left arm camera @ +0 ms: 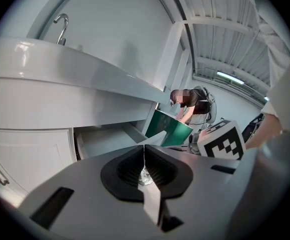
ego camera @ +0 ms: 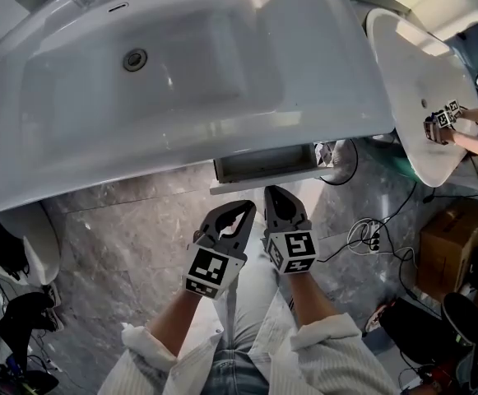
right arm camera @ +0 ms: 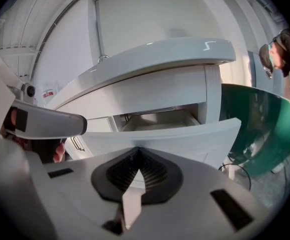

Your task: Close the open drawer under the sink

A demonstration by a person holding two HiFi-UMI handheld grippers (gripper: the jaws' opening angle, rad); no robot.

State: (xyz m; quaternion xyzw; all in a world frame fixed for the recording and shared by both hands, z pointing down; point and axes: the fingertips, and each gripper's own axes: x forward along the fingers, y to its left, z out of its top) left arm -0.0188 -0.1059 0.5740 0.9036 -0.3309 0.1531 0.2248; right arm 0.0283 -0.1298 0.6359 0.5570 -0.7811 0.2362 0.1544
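1. Drawer point(ego camera: 265, 164): white and shallow, with a plain flat front. It stands pulled partway out beneath the white sink point(ego camera: 74, 163), directly ahead of you.
2. Your left gripper point(ego camera: 240, 214): jaws pressed together and holding nothing, near the drawer front.
3. Your right gripper point(ego camera: 273, 196): jaws likewise closed tight and empty, tip just at the drawer front. Whether it touches cannot be told.

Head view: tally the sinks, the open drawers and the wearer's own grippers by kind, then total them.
Sinks: 2, the large sink and the second sink
Open drawers: 1, the drawer under the large sink
Grippers: 2, the left gripper and the right gripper
Total: 5
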